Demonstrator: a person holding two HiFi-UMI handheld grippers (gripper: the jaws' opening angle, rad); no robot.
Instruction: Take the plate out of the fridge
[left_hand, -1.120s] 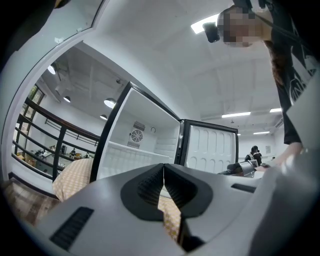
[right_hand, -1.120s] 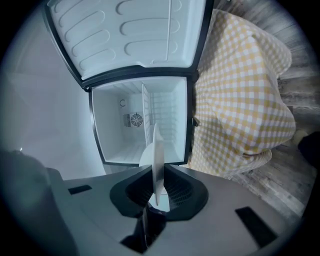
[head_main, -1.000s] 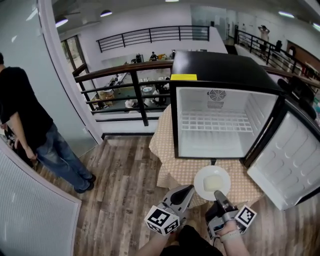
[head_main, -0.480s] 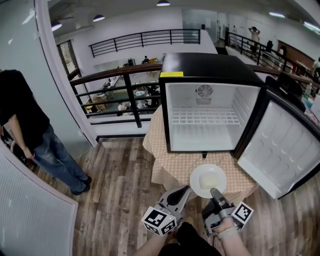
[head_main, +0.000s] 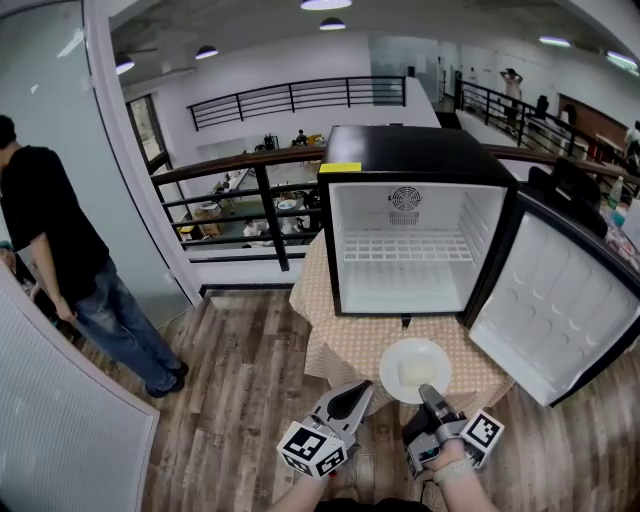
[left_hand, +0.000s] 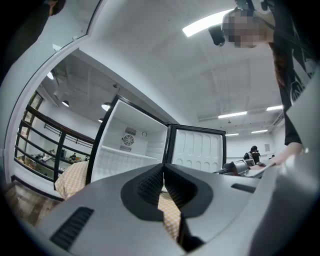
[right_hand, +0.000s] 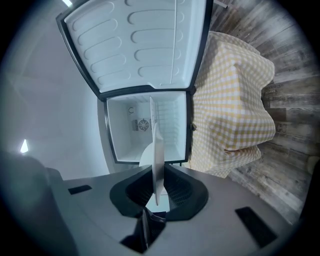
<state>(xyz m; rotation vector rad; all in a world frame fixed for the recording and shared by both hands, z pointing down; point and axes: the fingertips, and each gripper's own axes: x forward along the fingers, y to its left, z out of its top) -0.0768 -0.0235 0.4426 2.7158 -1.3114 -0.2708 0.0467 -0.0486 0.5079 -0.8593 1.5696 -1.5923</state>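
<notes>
A white plate (head_main: 415, 370) hangs over the front of the checked tablecloth (head_main: 352, 342), outside the open black mini fridge (head_main: 412, 225). My right gripper (head_main: 432, 397) is shut on the plate's near rim; in the right gripper view the plate (right_hand: 157, 155) shows edge-on between the jaws of the right gripper (right_hand: 157, 187). My left gripper (head_main: 355, 397) is held low beside it, to the plate's left, shut with nothing in it. In the left gripper view, the left gripper (left_hand: 163, 182) has its jaws pressed together, facing the fridge (left_hand: 131, 145).
The fridge door (head_main: 560, 305) stands swung open to the right. The fridge interior is bare white with a wire shelf (head_main: 405, 246). A black railing (head_main: 240, 190) runs behind the table. A person (head_main: 60, 260) stands on the wooden floor (head_main: 240, 390) at left.
The plate and both grippers have drawn a little back from the fridge and toward me. The view has pulled back, so the fridge looks smaller.
</notes>
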